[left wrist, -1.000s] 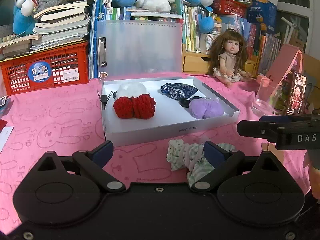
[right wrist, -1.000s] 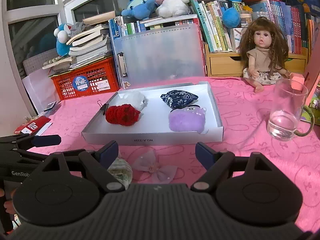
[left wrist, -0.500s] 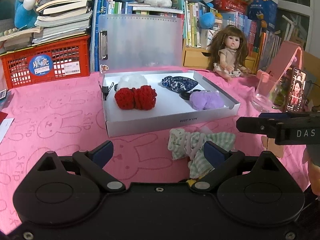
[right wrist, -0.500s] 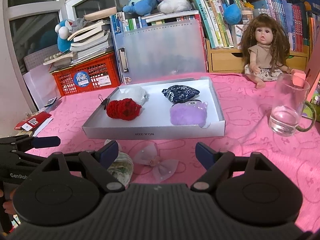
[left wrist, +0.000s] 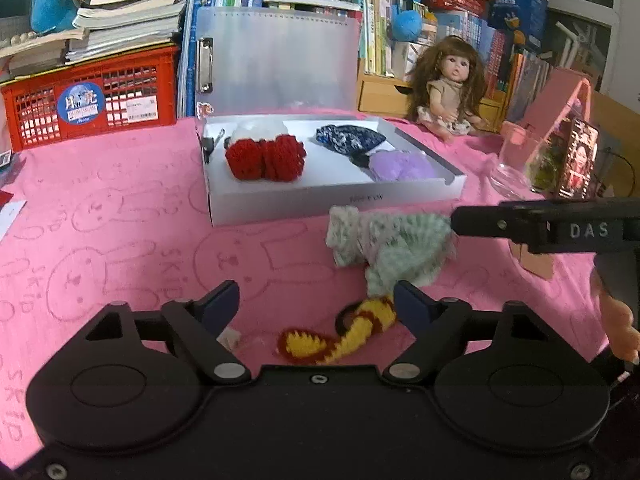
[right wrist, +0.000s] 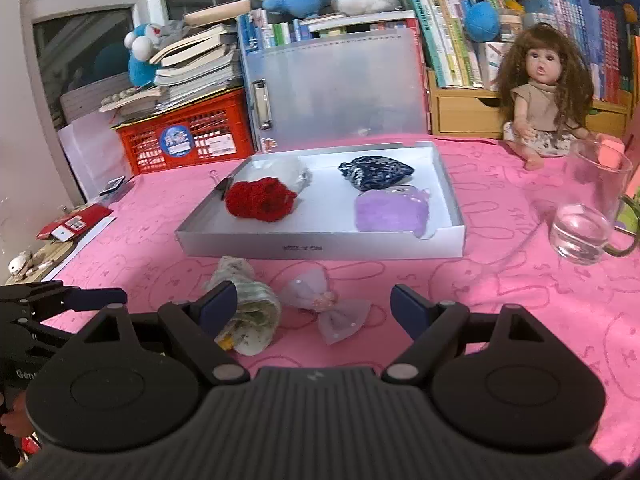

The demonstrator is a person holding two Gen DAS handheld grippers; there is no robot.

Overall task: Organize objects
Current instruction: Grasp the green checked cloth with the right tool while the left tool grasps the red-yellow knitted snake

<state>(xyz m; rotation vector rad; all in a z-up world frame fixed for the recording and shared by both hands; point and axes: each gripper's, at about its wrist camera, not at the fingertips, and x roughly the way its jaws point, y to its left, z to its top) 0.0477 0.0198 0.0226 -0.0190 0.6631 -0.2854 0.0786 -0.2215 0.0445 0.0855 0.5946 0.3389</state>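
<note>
Blue pads of the left gripper (left wrist: 316, 304) are seen spread and closing, with nothing pressed yet; a yellow-and-maroon knitted piece (left wrist: 340, 338) lies on the cloth between them, nearer the right pad. A pale green knitted bundle (left wrist: 390, 246) is seen just beyond the right pad, blurred, close to the front wall of the white tray (left wrist: 336, 202). Bare pink tablecloth (left wrist: 120, 240) is left open ahead of the left pad as far as the tray's near left corner.

Right gripper (right wrist: 314, 304) is held wide open and empty. A translucent lilac bow (right wrist: 330, 306) lies on the cloth between its pads, touched by neither. The green bundle (right wrist: 248, 308) is partly covered by the left pad; contact cannot be told. A narrow strip of cloth is left between these items and the tray front (right wrist: 320, 246). Clear cloth is seen to the right, up to the glass mug (right wrist: 592, 208) with water.

Inside the tray: red knitted piece (right wrist: 260, 200), white fluffy item (right wrist: 290, 170) behind it, dark blue patterned pouch (right wrist: 374, 172), purple plush item (right wrist: 392, 212) at the front right corner, hard against the wall. Centre of the tray floor is unoccupied.

Behind the tray a frosted folder (right wrist: 340, 88) is stood upright; red crate (right wrist: 188, 140) to its left, doll (right wrist: 540, 96) to the right rear.
</note>
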